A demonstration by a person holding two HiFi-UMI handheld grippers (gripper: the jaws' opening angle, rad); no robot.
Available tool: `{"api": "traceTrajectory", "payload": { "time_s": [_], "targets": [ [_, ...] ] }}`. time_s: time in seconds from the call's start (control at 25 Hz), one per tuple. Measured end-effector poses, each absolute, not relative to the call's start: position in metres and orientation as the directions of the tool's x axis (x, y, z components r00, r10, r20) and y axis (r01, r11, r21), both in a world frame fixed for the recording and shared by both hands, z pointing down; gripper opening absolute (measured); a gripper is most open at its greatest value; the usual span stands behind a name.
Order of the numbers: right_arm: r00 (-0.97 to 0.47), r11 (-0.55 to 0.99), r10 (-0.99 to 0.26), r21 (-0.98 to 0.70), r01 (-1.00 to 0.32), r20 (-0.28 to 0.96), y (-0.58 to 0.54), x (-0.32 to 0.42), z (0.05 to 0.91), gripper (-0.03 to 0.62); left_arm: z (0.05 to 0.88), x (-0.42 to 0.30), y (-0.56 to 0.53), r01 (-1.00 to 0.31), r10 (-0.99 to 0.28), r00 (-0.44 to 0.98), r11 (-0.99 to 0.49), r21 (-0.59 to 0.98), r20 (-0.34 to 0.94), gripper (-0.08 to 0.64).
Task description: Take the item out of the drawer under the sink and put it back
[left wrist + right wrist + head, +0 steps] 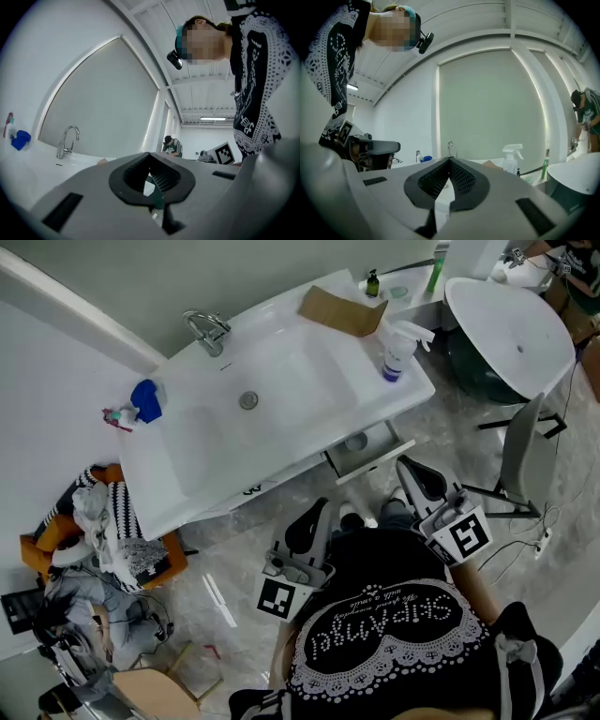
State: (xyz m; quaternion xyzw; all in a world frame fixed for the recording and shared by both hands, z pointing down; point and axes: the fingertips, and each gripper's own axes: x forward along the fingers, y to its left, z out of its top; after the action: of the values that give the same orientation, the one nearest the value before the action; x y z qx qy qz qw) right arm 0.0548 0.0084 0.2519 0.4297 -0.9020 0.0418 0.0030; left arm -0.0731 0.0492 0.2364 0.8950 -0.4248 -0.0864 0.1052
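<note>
Nearest the head camera, at the bottom of the view, is the person's black top point(389, 634) with a white lace print. Just beyond it, a gripper is held level in each hand, both pointing toward a white sink counter point(309, 371).

The left gripper point(319, 512) has its ridged black jaws pressed together at the tips. A thin sliver of white and dark green shows through the gap below the tips, too small to identify. The right gripper point(405, 465) has its jaws pressed together too, with nothing between them; only the white counter shows through the gap.

Under the counter's front edge, between the two grippers and a little beyond them, a white drawer point(375, 462) stands pulled out. A small round grey item point(356, 442) lies inside it, apart from both grippers.

On the counter are a chrome tap point(206, 331) behind the basin, a blue object point(145, 399) at the left end, a flat brown piece of card point(342, 310), and a clear spray bottle point(398, 351) near the right front corner. A large white round tub point(511, 320) stands to the right of the counter, and a heap of clothes point(98, 521) lies on the floor to the left.
</note>
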Motion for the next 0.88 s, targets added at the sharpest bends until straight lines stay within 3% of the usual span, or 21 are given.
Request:
{"api": "traceTrajectory", "payload": {
  "time_s": [0.88],
  "targets": [
    [-0.656, 0.642, -0.751, -0.155, -0.751, 0.069, 0.030, 0.049, 0.254, 0.017, 0.229, -0.102, 0.038, -0.788, -0.814, 0.575, -0.578, 0.212, -0.081, 0.003]
  ]
}}
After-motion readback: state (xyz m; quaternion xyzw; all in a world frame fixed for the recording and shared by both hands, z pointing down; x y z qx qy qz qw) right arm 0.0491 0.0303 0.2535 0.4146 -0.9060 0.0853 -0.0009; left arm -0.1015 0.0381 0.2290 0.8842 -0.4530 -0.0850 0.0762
